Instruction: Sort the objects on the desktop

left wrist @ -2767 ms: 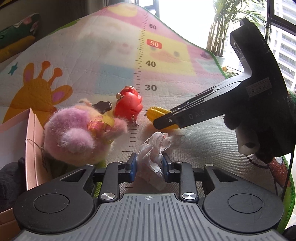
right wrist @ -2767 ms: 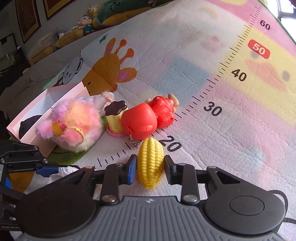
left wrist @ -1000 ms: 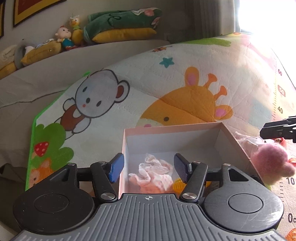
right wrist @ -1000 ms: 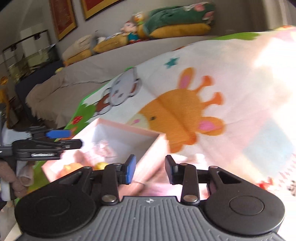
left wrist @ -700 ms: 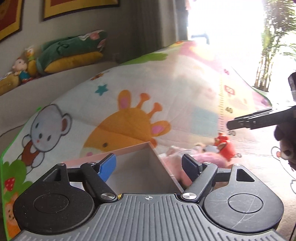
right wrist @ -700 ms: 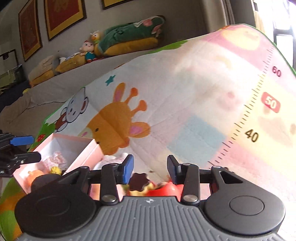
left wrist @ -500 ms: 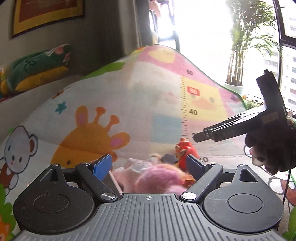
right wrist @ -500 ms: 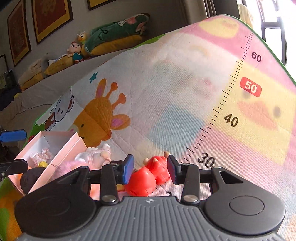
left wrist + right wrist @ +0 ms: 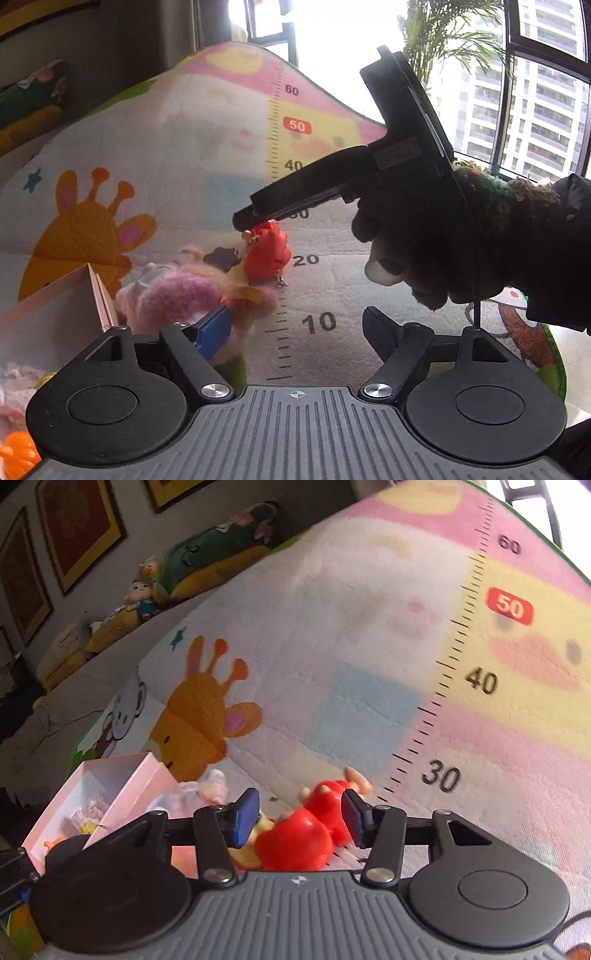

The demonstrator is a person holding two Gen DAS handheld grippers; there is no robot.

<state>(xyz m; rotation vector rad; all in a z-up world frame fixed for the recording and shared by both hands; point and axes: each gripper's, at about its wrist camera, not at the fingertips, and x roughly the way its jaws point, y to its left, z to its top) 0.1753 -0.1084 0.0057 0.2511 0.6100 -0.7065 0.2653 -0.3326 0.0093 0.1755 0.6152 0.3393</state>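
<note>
Right gripper (image 9: 300,819) wide over red toy (image 9: 295,843); left gripper (image 9: 295,328) wide, empty.
Risk: closing may snag the neighbouring pink plush (image 9: 184,295) or knock the toy sideways.

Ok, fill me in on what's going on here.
A person is sorting toys on a play mat into a pink box. The right gripper is open, with the red toy between its fingers. The left gripper is open and empty near the fluffy pink toy.
</note>
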